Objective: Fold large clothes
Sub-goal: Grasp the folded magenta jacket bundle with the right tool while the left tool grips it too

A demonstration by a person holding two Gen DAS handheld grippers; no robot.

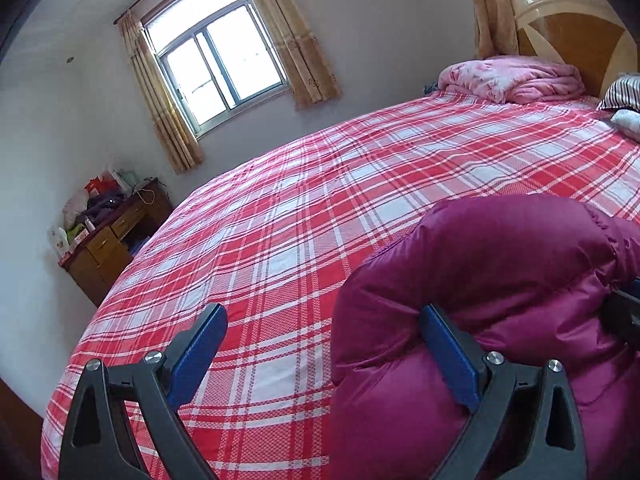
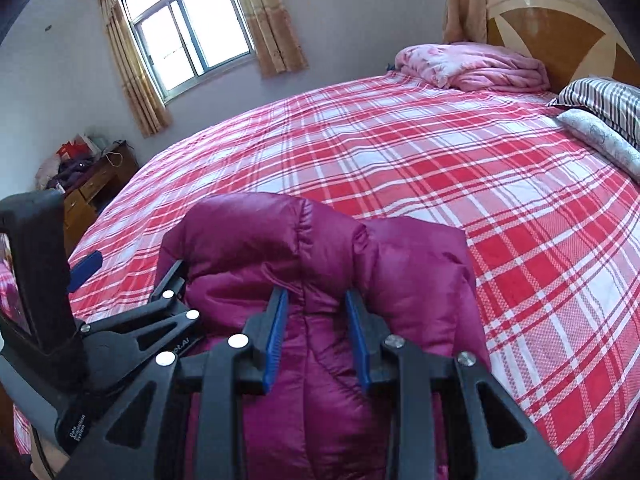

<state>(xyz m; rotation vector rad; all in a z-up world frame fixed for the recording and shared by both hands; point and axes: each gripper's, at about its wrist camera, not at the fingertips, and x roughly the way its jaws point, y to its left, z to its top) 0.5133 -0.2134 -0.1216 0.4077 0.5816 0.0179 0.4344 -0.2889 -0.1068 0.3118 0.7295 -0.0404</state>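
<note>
A: Bed (image 2: 400,152) and jacket (image 2: 320,264) — where is the jacket sitting?
B: Lying bunched on the plaid sheet at the near edge, its puffed fold rising ahead of both grippers.
A: Right gripper (image 2: 316,332)?
B: Jaws standing narrowly parted, a ridge of jacket running between the pads; contact unclear.
A: Left gripper (image 1: 324,344)?
B: Jaws gaping wide, holding nothing; the jacket is bulging against the right-hand pad's outer side.
</note>
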